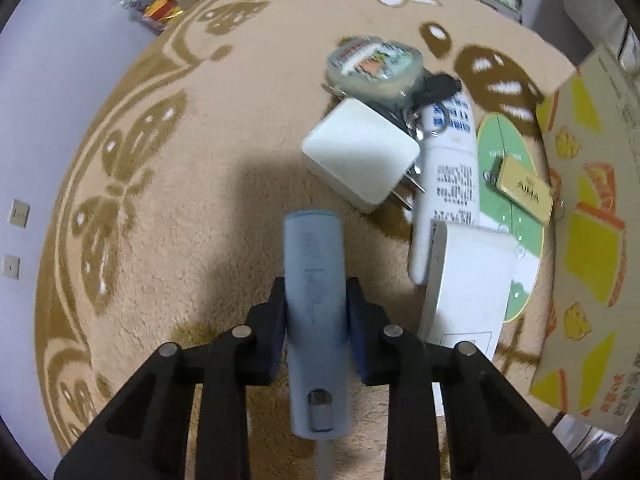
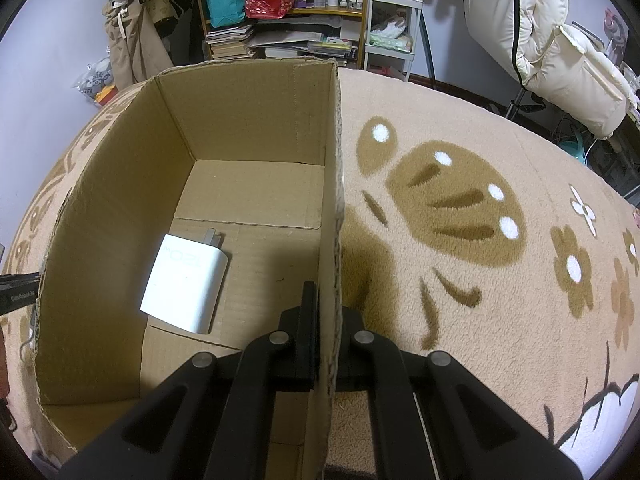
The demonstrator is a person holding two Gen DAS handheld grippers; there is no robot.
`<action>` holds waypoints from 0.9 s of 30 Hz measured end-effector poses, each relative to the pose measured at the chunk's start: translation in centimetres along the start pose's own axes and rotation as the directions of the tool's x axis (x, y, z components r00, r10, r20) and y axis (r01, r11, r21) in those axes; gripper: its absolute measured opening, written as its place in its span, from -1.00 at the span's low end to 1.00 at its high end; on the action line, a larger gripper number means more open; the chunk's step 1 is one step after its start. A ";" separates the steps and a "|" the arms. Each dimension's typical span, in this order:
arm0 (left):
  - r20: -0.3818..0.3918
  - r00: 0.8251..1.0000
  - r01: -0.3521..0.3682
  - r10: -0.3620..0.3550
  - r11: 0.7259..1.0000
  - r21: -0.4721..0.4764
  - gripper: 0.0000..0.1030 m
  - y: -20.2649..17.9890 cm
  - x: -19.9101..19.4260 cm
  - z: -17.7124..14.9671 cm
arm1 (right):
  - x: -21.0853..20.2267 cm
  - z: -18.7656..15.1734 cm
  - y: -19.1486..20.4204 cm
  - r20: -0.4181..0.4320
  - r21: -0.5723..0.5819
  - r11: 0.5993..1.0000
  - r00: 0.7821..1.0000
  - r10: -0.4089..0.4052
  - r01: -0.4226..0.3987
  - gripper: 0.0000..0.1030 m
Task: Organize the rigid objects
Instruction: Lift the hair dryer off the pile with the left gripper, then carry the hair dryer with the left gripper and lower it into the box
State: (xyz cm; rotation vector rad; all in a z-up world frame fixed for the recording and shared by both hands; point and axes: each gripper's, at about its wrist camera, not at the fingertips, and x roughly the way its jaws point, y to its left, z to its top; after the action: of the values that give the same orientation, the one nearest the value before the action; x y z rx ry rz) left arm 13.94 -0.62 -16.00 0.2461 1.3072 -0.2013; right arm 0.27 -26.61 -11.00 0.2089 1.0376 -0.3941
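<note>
Sorting | left gripper [image 1: 316,312] pinching blue tube [image 1: 314,280] | right gripper [image 2: 326,340] clamping box [image 2: 120,200] wall | one charger [image 2: 186,280] boxed (pile waiting)

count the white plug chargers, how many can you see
2: one white charger lies on the rug in the pile, one white charger lies inside the cardboard box. Others may hide under the pile.

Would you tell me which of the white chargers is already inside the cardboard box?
The white charger with grey lettering, lying flat on the cardboard box floor; the square charger sits outside on the carpet.
</note>
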 end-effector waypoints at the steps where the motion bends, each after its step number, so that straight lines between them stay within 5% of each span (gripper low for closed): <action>1: 0.008 1.000 -0.012 0.012 1.000 -0.004 -0.50 0.1 -0.1 0.0 | 0.0 0.0 -0.1 0.000 -0.001 1.000 1.000 0.000 0.000 -0.89; 6: 0.042 0.997 -0.061 0.062 0.998 -0.023 -0.50 1.1 -0.4 0.0 | 0.0 0.0 -0.1 -0.001 0.000 1.000 1.000 0.001 -0.001 -0.89; 27: 0.197 0.980 -0.023 0.032 0.998 -0.051 -0.50 0.2 -5.6 0.8 | 0.0 0.0 -0.1 0.000 -0.001 1.000 1.000 -0.001 0.001 -0.89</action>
State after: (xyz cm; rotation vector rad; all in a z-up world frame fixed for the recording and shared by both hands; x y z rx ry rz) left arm 13.37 -0.59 -10.35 0.1974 1.1095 -0.1657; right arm 0.23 -26.70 -10.96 0.2080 1.0375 -0.3944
